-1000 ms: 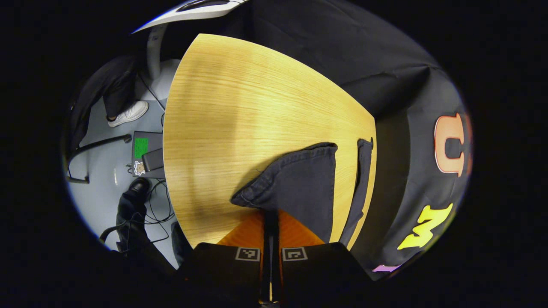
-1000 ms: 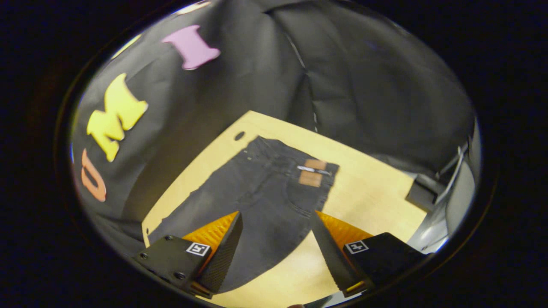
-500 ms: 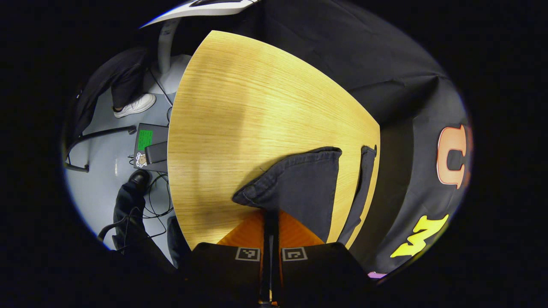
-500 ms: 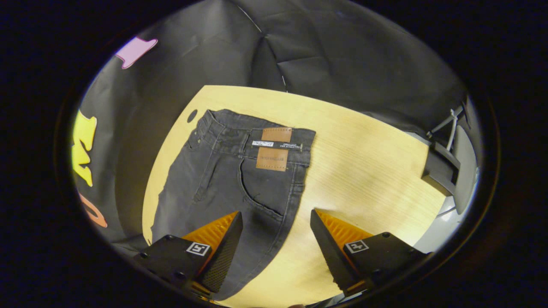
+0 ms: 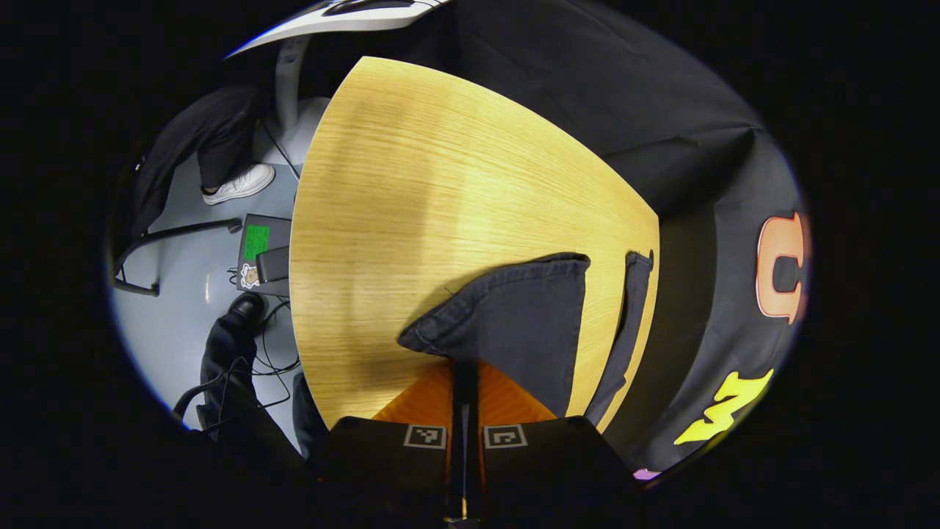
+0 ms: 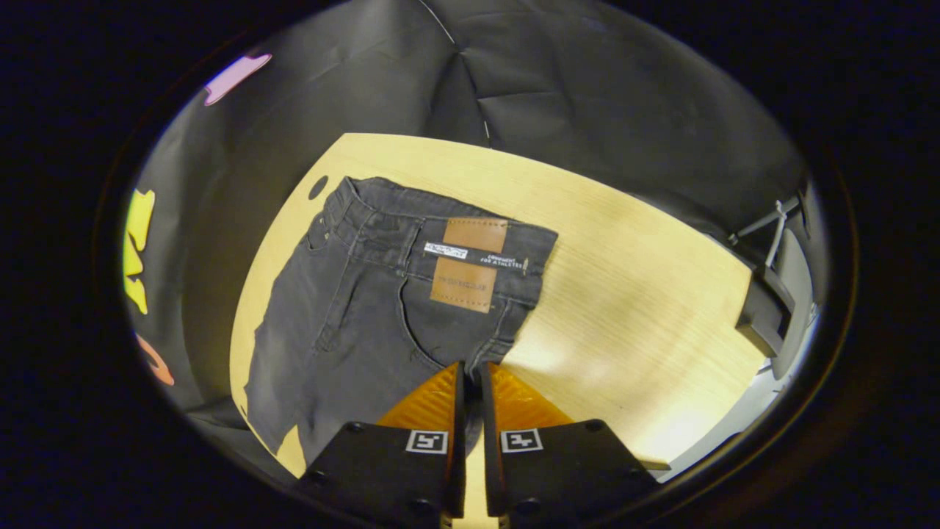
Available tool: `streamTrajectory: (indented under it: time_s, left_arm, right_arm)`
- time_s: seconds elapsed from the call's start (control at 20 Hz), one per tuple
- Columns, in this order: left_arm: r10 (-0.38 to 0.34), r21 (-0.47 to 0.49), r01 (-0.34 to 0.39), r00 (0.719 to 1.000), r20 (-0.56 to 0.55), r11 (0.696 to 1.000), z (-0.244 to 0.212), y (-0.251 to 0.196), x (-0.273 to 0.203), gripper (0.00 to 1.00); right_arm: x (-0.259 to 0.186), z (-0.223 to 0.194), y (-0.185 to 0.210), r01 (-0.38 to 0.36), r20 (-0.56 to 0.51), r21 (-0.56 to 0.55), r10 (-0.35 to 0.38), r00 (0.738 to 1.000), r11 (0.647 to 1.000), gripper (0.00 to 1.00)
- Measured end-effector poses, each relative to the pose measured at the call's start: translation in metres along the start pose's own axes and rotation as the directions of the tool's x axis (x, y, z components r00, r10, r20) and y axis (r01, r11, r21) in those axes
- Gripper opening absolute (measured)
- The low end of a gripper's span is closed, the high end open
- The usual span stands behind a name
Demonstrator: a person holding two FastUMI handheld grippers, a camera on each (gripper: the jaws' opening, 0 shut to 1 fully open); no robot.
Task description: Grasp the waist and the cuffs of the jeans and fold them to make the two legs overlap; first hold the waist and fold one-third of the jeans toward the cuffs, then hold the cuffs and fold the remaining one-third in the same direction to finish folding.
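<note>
Both grippers have their fingers drawn together on dark denim. At the bottom centre of the left gripper view, the left gripper [image 5: 464,367] shows only a thin slit between its fingers, and they pinch the hem of one leg of the jeans [image 5: 514,323]; that cuff fans out toward the centre right of the frame over the wooden table [image 5: 411,191], with the second leg lying as a narrow strip at the table's right edge. At the bottom centre of the right gripper view, the right gripper [image 6: 468,375] is closed almost fully on the side seam of the jeans [image 6: 367,308] below the waist. The waistband, with its brown leather patch [image 6: 463,283], lies flat across the upper middle of the frame on the table [image 6: 624,294].
</note>
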State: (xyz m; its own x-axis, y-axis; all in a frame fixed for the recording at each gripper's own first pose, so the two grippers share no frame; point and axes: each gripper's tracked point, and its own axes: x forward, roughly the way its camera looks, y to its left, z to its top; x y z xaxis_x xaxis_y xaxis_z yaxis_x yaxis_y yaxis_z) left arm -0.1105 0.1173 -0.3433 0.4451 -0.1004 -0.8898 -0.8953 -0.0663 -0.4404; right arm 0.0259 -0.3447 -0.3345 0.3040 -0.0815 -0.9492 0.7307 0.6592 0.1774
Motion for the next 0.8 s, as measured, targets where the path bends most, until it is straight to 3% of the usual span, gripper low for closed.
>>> streamTrajectory:
  time_s: [0.05,0.15,0.2,0.25,0.45,0.75,0.8]
  left_arm:
    - [0.006,-0.001,-0.006,1.000,-0.006,1.000,0.000,0.000,-0.001,0.04]
    - [0.023,0.016,-0.023,1.000,-0.010,1.000,0.000,0.001,-0.001,0.04]
    - [0.032,0.024,-0.032,0.999,-0.009,0.999,0.000,0.001,0.000,0.03]
    - [0.042,0.025,-0.041,0.999,-0.009,0.999,0.000,0.000,0.000,0.03]
    - [0.046,0.002,-0.046,0.999,-0.022,0.999,0.000,-0.012,-0.008,0.04]
    - [-0.058,-0.066,0.056,0.997,-0.040,0.996,0.008,-0.083,-0.031,0.03]
    - [-0.073,-0.067,0.070,0.996,-0.042,0.995,0.010,-0.098,-0.034,0.03]
  right_arm:
    - [0.001,0.002,0.000,0.001,0.008,-0.003,-0.001,1.000,1.000,0.01]
    - [0.002,-0.001,0.000,-0.002,0.016,-0.017,0.002,1.000,1.000,0.01]
    - [0.002,0.000,0.001,-0.007,0.016,-0.014,0.007,1.000,1.000,0.05]
    - [-0.001,0.000,0.001,-0.015,0.016,-0.004,0.016,1.000,1.000,0.01]
    - [-0.023,0.005,0.008,-0.064,0.049,-0.031,0.065,0.997,0.997,0.01]
    - [-0.068,0.031,0.053,-0.223,0.067,0.007,0.222,0.973,0.975,0.04]
    - [-0.072,0.035,0.063,-0.243,0.069,0.006,0.242,0.968,0.970,0.01]
